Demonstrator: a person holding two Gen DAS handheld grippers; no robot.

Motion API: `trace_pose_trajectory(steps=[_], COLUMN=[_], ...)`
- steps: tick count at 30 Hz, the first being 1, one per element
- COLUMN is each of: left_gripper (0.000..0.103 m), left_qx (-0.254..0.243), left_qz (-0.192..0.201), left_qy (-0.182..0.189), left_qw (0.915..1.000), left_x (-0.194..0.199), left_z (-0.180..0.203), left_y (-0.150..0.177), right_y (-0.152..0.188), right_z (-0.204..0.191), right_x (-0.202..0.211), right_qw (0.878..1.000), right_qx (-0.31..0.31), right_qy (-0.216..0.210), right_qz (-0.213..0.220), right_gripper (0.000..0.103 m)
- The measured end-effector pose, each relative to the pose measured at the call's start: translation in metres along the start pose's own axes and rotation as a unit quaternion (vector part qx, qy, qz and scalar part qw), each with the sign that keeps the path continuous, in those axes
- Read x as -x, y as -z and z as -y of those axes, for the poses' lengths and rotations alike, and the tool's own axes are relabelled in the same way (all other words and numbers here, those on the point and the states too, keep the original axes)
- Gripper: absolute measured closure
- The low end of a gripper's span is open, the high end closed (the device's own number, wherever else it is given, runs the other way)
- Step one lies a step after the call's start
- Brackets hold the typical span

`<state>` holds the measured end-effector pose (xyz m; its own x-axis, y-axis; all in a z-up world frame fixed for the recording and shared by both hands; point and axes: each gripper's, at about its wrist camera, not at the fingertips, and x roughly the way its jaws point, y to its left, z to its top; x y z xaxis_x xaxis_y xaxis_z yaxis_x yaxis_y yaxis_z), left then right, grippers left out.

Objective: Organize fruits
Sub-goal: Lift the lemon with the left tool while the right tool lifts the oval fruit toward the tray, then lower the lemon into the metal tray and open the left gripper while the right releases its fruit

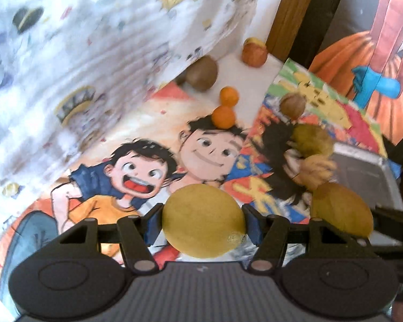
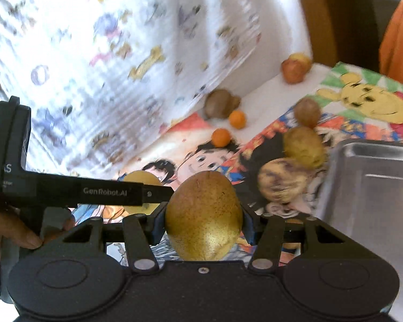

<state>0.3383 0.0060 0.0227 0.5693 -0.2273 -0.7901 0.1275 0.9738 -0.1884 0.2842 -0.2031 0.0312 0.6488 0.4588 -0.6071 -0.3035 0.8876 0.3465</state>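
My left gripper [image 1: 202, 218] is shut on a round yellow pear [image 1: 204, 220], held above the cartoon-print cloth [image 1: 137, 171]. My right gripper [image 2: 202, 221] is shut on a larger speckled yellow-brown pear [image 2: 204, 217]; it also shows at the right of the left wrist view [image 1: 341, 212]. The left gripper's body [image 2: 75, 191] crosses the right wrist view with its pear [image 2: 141, 178] behind it. Loose on the cloth lie two small oranges [image 2: 221, 137] [image 2: 237, 119], kiwis [image 2: 220, 103] [image 2: 306, 112], an apple [image 2: 295, 69] and two more pears [image 2: 305, 146] [image 2: 278, 181].
A metal tray [image 2: 368, 182] stands at the right, beside the loose pears. A patterned white fabric [image 2: 107, 67] rises along the left and back. A wooden post [image 1: 290, 13] and an orange garment [image 1: 362, 61] stand at the back right. A hand [image 2: 10, 230] grips the left gripper's handle.
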Motion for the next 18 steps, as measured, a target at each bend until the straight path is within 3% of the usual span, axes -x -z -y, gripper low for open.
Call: trace_pose_trajectory(steps=[8,18], left_gripper=[0.037,0.037], left_qx=[-0.031,-0.065], left_qz=[0.038,0.036], left_qy=[0.032,0.070], left_qw=[0.9983,0.9948], left_x=[0.008,-0.022], left_z=[0.060,0.152], left_y=[-0.023,-0.040], right_y=[-0.006,-0.010], right_z=[0.054,0.145], right_x=[0.046,0.075], right_qw=[0.994,0.979], right_qx=[-0.048,-0.072], right_qy=[0.086,0.176], right_qz=[0.039,0.069], right_gripper=[0.047,0.047])
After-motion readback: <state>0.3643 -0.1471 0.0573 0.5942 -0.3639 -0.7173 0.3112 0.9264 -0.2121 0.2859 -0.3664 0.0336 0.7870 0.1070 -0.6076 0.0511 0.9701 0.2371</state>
